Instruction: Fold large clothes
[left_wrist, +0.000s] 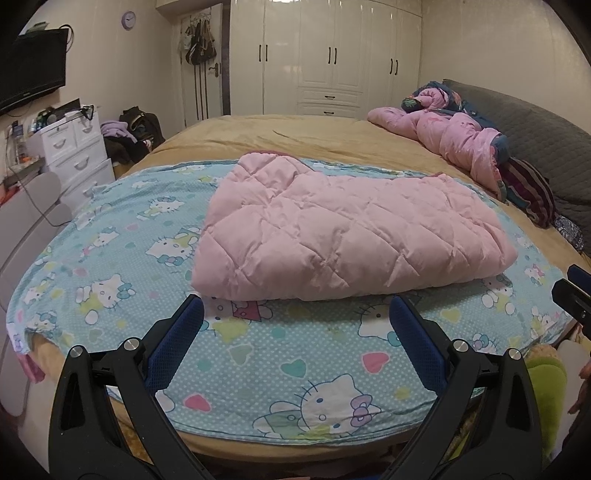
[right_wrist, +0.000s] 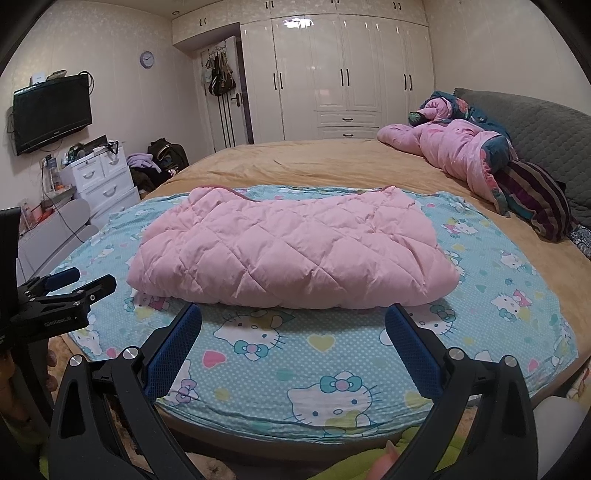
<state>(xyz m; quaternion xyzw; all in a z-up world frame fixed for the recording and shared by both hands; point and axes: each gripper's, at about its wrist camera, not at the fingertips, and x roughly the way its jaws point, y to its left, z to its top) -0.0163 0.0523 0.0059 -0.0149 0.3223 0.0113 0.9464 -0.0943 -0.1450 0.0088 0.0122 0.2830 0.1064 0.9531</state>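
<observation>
Left wrist: left gripper (left_wrist: 295, 314) wide, empty; pink quilted coat (left_wrist: 343, 236) folded into a bundle just beyond its tips, on cartoon sheet (left_wrist: 258, 369).
Right wrist: right gripper (right_wrist: 293, 319) wide, empty; coat dead ahead. Looks nearly done.

Near strip of cartoon sheet (right_wrist: 295, 354) bare, clear to approach. Folded pink quilted garment (right_wrist: 295, 258) blocks centre. Tan bedspread (left_wrist: 314, 136) beyond open; bedding pile (left_wrist: 454, 144) blocks far right.
</observation>
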